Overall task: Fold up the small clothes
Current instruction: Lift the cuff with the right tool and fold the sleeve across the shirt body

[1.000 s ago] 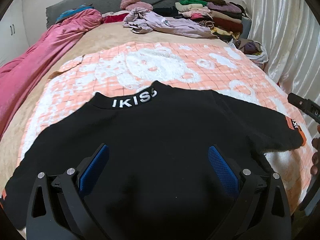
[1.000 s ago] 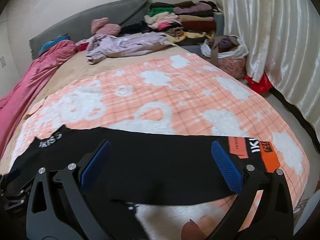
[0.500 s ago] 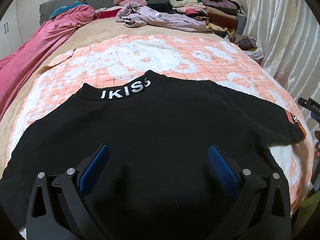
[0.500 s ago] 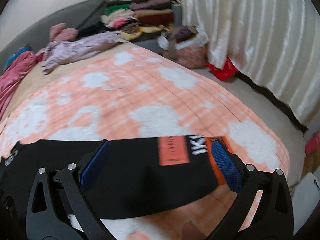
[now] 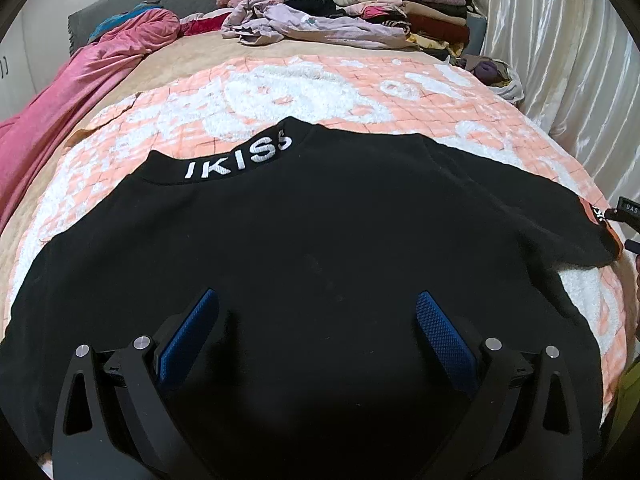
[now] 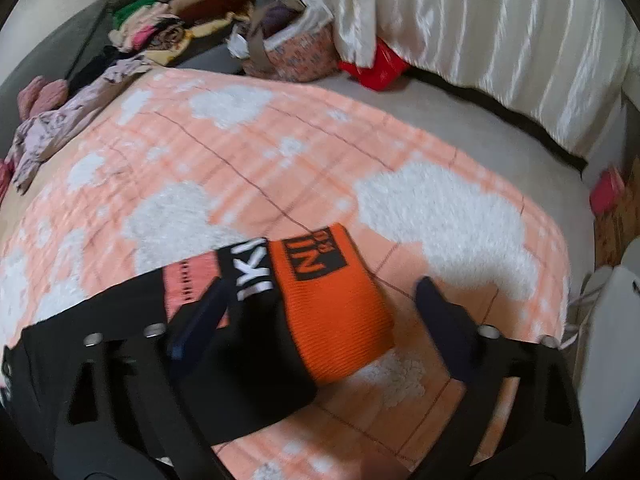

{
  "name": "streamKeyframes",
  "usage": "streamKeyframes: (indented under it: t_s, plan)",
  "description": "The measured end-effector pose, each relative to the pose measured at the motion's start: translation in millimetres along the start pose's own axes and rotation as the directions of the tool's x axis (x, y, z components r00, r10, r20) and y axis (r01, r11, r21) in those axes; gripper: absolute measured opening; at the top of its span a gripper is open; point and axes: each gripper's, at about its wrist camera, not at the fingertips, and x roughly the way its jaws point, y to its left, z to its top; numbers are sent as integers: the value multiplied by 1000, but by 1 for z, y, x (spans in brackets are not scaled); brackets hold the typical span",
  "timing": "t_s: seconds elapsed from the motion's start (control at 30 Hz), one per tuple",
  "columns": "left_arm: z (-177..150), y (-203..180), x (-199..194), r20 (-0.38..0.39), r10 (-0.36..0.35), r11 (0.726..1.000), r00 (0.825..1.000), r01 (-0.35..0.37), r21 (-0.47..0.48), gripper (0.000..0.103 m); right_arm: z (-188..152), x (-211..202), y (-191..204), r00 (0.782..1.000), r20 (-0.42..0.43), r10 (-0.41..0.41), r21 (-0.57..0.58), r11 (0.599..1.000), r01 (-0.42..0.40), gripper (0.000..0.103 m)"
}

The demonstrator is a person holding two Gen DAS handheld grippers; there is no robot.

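A black sweatshirt [image 5: 320,248] lies spread flat on the orange and white blanket [image 5: 280,92], collar with white "IKISS" lettering [image 5: 236,160] at the far side. My left gripper [image 5: 318,304] is open and empty over the shirt's lower body. The right sleeve stretches right and ends in an orange cuff [image 6: 336,304]. My right gripper [image 6: 320,292] is open, its two fingers on either side of that cuff, just above it. The tip of the right gripper shows at the right edge of the left wrist view [image 5: 626,212].
Loose lilac clothes [image 5: 304,28] and a stack of folded clothes [image 5: 404,4] lie at the bed's far end. A pink blanket [image 5: 80,76] runs along the left. A basket [image 6: 296,48], a red bag [image 6: 372,68] and white curtains [image 6: 480,32] stand beyond the bed's right edge.
My right gripper has swung right along the sleeve and lowered over the orange cuff. My left gripper has moved slightly forward over the shirt body.
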Motion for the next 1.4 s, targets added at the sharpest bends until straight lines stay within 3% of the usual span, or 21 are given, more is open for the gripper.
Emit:
streamKeyframes:
  t_s: [0.03,0.13,0.17,0.23,0.3,0.37,0.53,0.6,0.63,0.8,0.9,1.0,1.23,1.4]
  plan:
    - [0,0,1,-1,1,1000,1000,-1,1,99,0,5,-3,1000,-18,9,14,1000,-9,61]
    - [-2,-1,3,-7,5,1000,1000,-5,6,99,-2,16,-6,996,-66,64,47,997,-61,52]
    - [-3,-1,4,-10,5,1000,1000,-5,8,99,-2,16,-5,996,-63,70,45,997,-67,48]
    - [-4,-2,5,-12,2,1000,1000,-2,7,99,-2,12,-3,992,-54,117,51,992,-114,26]
    - [-5,-4,5,-12,1,1000,1000,-1,14,99,-2,8,0,989,-39,145,39,989,-144,19]
    - [-5,-4,4,-13,-7,1000,1000,7,11,99,-2,1,2,983,-20,183,41,982,-182,16]
    - [-2,0,-3,1,-28,1000,1000,28,-13,99,-2,-29,13,938,43,344,-5,939,-344,14]
    - [0,4,-9,11,-37,999,999,37,-26,99,-3,-45,24,910,74,408,-46,913,-406,14]
    - [1,5,-11,15,-39,999,999,39,-32,99,-4,-54,32,881,81,466,-75,884,-461,14]
    - [7,18,-27,50,-44,996,998,48,-73,99,-22,-91,79,787,49,615,-216,776,-592,14]
    - [8,26,-36,64,-41,994,997,47,-94,99,-40,-114,111,711,-12,703,-286,679,-676,13]
    - [9,34,-45,78,-38,993,996,47,-109,99,-59,-129,148,636,-100,765,-340,575,-744,4]
    - [3,49,-50,72,-59,988,996,68,-140,99,-104,-143,220,581,-286,762,-428,441,-789,4]
    - [1,54,-41,58,-76,985,995,84,-154,99,-123,-145,258,567,-355,744,-450,396,-801,5]
